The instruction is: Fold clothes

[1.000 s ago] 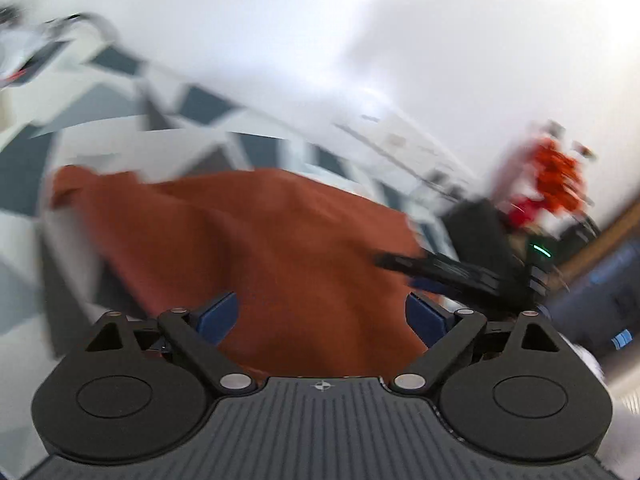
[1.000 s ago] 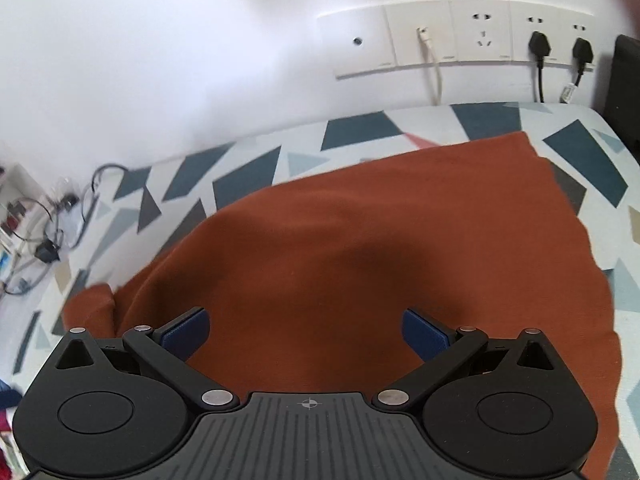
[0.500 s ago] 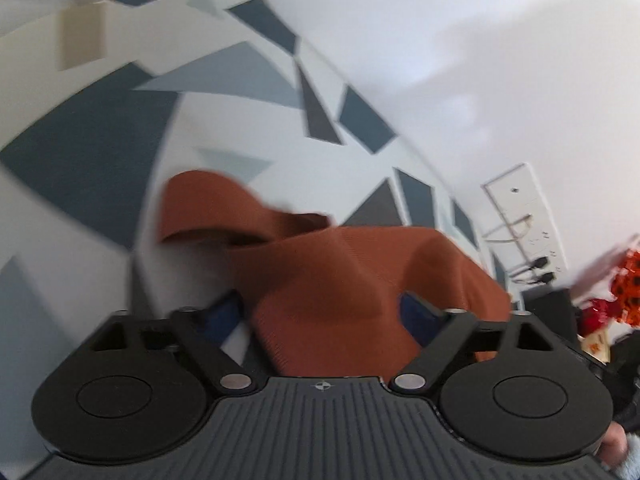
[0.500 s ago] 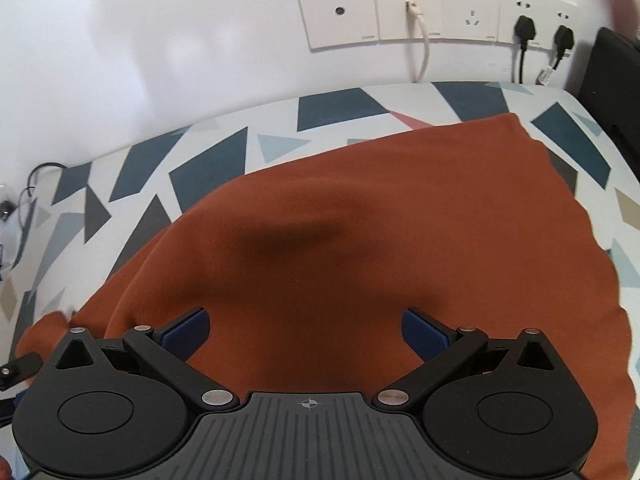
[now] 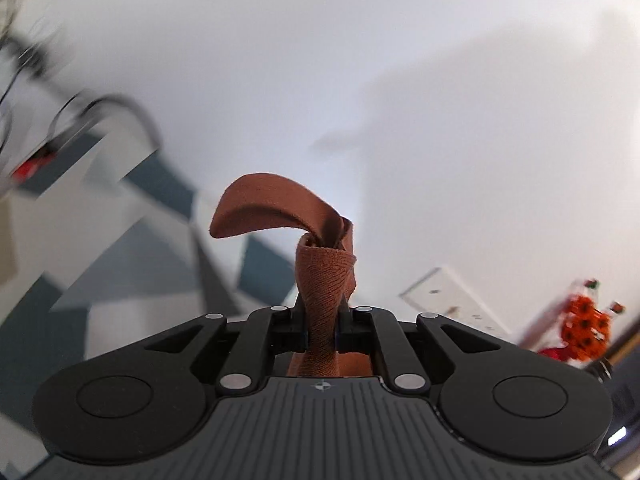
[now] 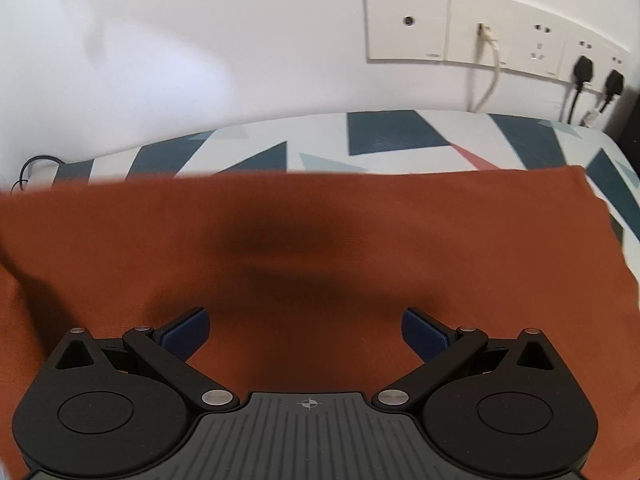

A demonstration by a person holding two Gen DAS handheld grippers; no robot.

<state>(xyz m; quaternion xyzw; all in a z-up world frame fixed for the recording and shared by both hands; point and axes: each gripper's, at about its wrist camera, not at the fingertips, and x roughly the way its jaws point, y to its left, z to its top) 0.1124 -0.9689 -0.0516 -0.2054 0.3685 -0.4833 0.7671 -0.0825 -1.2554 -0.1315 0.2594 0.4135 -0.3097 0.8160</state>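
A white wall filled the back of both views. Below it lay a white cloth with dark blue and grey triangles, covering the work surface. Over most of that patterned cover a rust-orange garment was spread nearly flat, its far edge running straight across the right wrist view, well short of the wall. A row of white wall sockets sat above the cover at the right, with a pale cable and two black plugs in them.

The right gripper hung over the garment with its blue-padded jaws wide apart and nothing between them, casting a dark shadow on the fabric.

The left gripper was clamped on a bunched fold of the same garment; the pinched cloth stood up between its fingers and curled over to the left.
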